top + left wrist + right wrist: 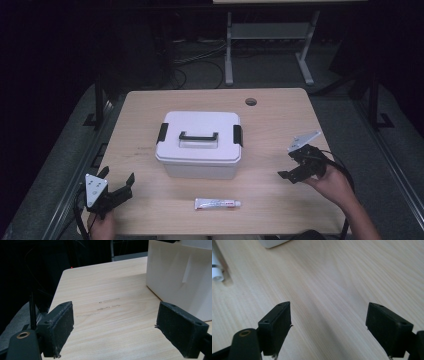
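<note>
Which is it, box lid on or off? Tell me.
On: the lid sits flat atop the box, and both black side latches are down.

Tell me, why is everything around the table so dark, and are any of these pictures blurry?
High view: light falls on the table and white box while the room behind stays nearly black; the tube looks soft. Left gripper view: the left claw pads are sharp, the box wall is bright and slightly washed out. Right gripper view: the wood grain smears toward the far edge, and the tube end is blurred.

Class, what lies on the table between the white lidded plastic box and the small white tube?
Nothing: in the high view, bare light wood tabletop separates the white lidded plastic box from the small white tube.
</note>
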`<state>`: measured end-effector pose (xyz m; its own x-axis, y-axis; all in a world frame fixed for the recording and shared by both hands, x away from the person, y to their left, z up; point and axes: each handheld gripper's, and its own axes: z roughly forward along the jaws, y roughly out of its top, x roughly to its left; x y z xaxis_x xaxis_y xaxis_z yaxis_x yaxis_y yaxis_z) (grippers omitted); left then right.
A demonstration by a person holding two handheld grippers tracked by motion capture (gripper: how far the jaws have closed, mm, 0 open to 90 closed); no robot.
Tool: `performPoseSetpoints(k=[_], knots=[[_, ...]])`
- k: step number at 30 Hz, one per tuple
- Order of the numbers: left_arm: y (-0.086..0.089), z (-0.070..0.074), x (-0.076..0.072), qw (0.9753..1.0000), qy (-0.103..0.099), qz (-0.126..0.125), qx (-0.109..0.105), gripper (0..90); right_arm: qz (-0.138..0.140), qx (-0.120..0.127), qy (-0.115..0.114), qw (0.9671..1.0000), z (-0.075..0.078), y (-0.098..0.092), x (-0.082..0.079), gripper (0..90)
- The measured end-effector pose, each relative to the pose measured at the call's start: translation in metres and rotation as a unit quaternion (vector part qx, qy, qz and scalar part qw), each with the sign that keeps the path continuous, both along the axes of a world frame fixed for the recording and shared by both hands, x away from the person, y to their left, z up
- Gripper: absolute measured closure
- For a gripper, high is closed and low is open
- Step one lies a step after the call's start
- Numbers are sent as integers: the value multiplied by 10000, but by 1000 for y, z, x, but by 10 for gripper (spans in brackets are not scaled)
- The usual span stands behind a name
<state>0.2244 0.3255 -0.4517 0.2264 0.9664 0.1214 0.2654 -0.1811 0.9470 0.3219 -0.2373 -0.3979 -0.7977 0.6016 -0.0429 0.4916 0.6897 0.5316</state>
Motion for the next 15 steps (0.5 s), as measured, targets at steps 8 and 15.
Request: performPoseSetpoints(k=[8,15], knots=[[-2,0,-1,10000,-2,-5,40,136,513,-313,50,9982,16,16,11,201],[-2,0,-1,10000,-13,20,85,135,785,-585,144,9951,25,26,19,179]])
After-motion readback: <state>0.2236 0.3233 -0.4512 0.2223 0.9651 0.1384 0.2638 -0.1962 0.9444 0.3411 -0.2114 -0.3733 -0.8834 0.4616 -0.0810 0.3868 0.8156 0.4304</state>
